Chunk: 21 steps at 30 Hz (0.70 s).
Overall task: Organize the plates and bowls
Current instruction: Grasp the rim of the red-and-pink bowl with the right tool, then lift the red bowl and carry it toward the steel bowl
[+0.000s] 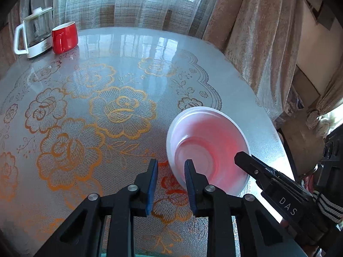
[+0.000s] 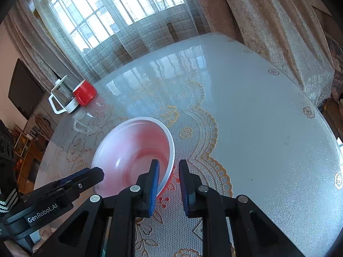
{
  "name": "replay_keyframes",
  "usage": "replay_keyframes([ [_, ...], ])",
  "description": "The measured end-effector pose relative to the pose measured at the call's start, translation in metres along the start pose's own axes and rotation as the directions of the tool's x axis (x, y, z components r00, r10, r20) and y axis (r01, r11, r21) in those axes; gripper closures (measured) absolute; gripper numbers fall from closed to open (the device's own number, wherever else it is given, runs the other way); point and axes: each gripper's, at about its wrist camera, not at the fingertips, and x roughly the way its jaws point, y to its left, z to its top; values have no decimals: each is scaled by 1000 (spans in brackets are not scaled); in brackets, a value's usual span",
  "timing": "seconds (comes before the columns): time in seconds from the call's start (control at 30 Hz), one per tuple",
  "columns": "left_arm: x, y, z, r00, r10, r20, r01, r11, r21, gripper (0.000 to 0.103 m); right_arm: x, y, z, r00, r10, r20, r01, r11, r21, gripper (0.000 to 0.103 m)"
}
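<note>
A: Where's the bowl?
B: The bowl (image 1: 205, 141) is on the near right part of the table (image 1: 128, 49), white inside with a red glow through the wall. Resting flat or tipped up? I cannot tell.
A: Grippers?
B: The left hand-held gripper (image 1: 171, 165) is at a narrow gap, straddling the bowl's near-left rim, with one pad inside and one outside. Table shows between the outer pad and the rim, so it is not clamped. The right hand-held gripper (image 2: 168, 165) is the same on the opposite rim – narrow, inner pad against the wall, a sliver of cloth visible at the outer pad.
A: Anything in the way?
B: Nothing close. A glass kettle (image 1: 34, 34) with a white handle and a red mug (image 1: 64, 37) stand at the far left edge, just beside each other and well apart from the bowl. Each gripper's black body pokes into the other's view near the bowl.
A: Surface?
B: The table is round with a glossy clear cover over a lace cloth (image 1: 120, 109) – orange and grey flower outlines, scalloped border. There is strong window glare on the far half.
A: Room?
B: Behind the table are a gridded window (image 2: 111, 6) and a sheer curtain (image 1: 128, 6), with heavy beige drapes (image 1: 257, 42) to the right. A dark screen (image 2: 23, 90) hangs on the left wall, with cluttered shelves below it.
</note>
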Motion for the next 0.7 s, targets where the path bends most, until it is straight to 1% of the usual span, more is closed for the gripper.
replay_keyframes([
  [0.03, -1, -5, -3, 1000, -2, 1, 2, 1000, 20, 82, 0, 0, 0, 1000, 13, -6, -13, 1000, 0, 91],
  [0.07, -3, -9, -5, 1000, 14, 13, -15, 999, 38, 82, -1, 1, -1, 1000, 24, -10, -24, 1000, 5, 91],
  [0.13, -5, -12, -9, 1000, 17, 25, -18, 998, 54, 82, -3, 1, -3, 1000, 18, -3, -18, 1000, 7, 91],
  [0.2, -10, -11, -11, 1000, 1, 29, -2, 999, 40, 82, -4, -2, -5, 1000, 23, -6, -23, 1000, 20, 91],
  [0.23, -15, -12, -12, 999, -4, 43, 2, 999, 43, 82, -5, -4, -6, 1000, 27, -14, -26, 999, 28, 91],
  [0.33, -28, -17, -17, 997, 4, 74, -8, 998, 57, 82, -13, -2, -12, 999, 36, -12, -36, 999, 29, 91],
  [0.47, -46, -18, -27, 994, -4, 106, -3, 998, 64, 82, -28, 5, -17, 999, 37, 6, -37, 999, 10, 90],
  [0.6, -60, -15, -37, 992, -34, 121, 27, 998, 56, 82, -43, 13, -21, 999, 37, 29, -37, 999, -14, 90],
  [0.7, -70, -17, -42, 990, -31, 140, 23, 998, 60, 82, -51, 18, -22, 999, 38, 37, -37, 999, -12, 90],
])
